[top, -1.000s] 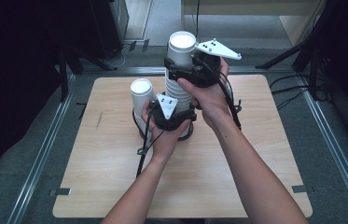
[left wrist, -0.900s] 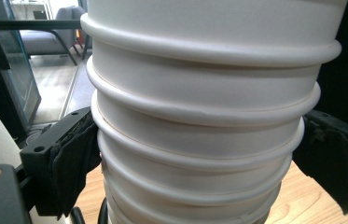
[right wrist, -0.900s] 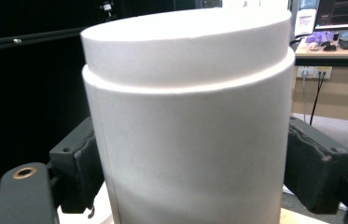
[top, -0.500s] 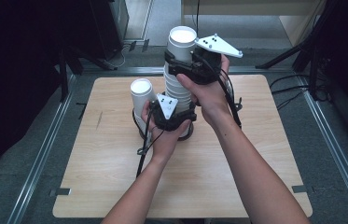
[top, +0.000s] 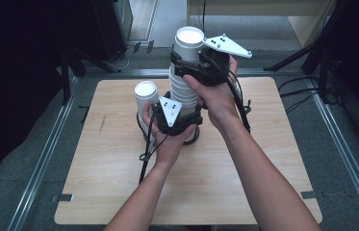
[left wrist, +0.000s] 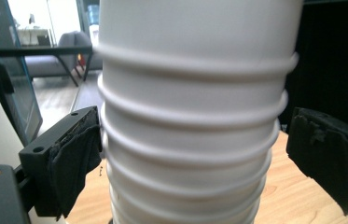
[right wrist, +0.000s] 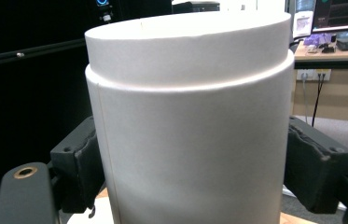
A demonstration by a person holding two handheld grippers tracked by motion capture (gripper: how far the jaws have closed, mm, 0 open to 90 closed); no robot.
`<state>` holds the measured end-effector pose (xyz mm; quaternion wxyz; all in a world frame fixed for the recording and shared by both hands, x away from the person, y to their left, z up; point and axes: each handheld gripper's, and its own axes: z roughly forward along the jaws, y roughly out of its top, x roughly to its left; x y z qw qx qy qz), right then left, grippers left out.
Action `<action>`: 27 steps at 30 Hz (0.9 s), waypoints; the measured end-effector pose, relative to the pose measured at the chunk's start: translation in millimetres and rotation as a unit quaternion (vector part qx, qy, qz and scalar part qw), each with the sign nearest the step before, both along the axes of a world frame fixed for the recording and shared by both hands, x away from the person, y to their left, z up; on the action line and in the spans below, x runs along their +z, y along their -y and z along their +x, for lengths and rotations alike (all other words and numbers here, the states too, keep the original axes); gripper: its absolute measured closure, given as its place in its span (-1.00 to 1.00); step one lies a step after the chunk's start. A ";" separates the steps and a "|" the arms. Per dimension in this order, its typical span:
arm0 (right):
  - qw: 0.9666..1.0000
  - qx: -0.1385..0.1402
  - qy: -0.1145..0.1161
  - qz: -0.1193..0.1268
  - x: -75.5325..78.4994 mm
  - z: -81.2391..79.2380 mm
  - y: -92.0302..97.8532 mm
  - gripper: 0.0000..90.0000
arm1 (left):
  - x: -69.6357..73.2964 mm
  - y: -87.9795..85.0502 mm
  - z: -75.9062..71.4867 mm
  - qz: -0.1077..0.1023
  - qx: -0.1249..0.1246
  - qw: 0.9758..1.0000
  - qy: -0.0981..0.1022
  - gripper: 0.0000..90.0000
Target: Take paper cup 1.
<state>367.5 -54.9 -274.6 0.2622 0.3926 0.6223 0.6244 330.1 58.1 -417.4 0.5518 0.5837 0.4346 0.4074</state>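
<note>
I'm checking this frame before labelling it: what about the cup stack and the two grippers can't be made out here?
- Foot of the cup stack: high view, hidden by the left gripper and hand.
- How many cups it holds: rims blurred and cut off by the edges in the left gripper view.
- Base of the single cup: high view, behind the hand.
- Top cup bottom: cut off by the lower edge in the right gripper view, where the right gripper clamps it.

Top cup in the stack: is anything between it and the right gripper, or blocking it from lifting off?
Nothing visible. The right gripper already clamps the top cup, and the space above it is free. The left gripper straddles the stack lower down.
</note>
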 end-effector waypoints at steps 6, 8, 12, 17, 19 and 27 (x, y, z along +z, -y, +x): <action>1.000 0.000 -0.004 0.003 0.3 0.3 0.6 -0.61 | 10.6 -1.4 -2.8 0.002 -0.008 1.000 0.018 -0.95; 1.000 0.000 -0.004 0.000 0.3 0.1 0.4 -0.61 | 12.9 -1.5 -3.7 0.002 -0.011 1.000 0.022 -0.95; 1.000 0.001 -0.003 -0.001 -0.3 0.2 -0.1 -0.61 | 17.0 -0.9 -5.5 0.001 -0.014 1.000 0.027 -0.97; 1.000 0.004 -0.007 -0.003 0.3 -0.1 -0.1 -0.61 | 27.0 -0.4 -6.2 0.008 -0.007 0.999 0.037 -0.98; 1.000 0.009 -0.009 -0.001 0.9 0.0 1.0 -0.61 | 29.3 -1.3 -6.1 0.009 -0.004 0.999 0.038 -0.98; 1.000 0.016 -0.016 -0.012 -0.5 0.0 1.6 -0.61 | 36.4 0.4 -2.0 0.012 0.005 0.999 0.036 -0.98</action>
